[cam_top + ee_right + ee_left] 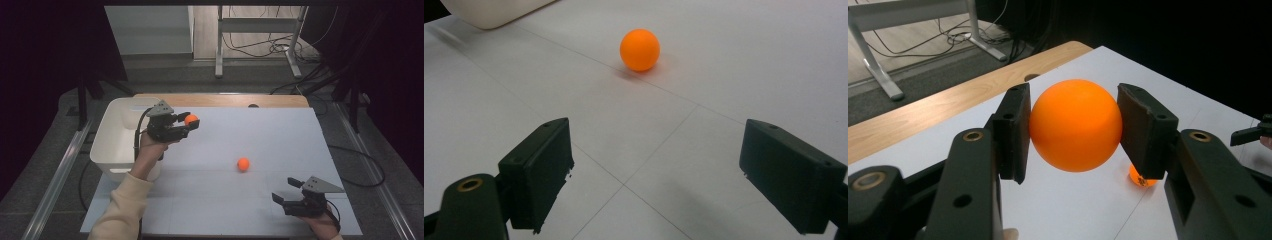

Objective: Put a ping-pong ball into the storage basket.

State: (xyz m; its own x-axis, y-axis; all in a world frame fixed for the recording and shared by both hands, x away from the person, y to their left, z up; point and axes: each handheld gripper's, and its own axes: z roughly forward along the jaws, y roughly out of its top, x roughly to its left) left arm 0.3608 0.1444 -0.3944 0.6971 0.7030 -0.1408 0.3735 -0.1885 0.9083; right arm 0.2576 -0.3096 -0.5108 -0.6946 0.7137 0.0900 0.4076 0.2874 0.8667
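A: Why is the left gripper [186,125] hanging beside the white bin [112,142]?

B: Its jaws are squeezing an orange ball [1075,125], probably for dropping in.

A: And the right gripper [286,191]?

B: It's waiting wide open, empty, with the second ball [243,164] lying on the counter [280,135].

White table [260,135], one orange ball [243,164] lying on it, white bin [107,142] at its left edge
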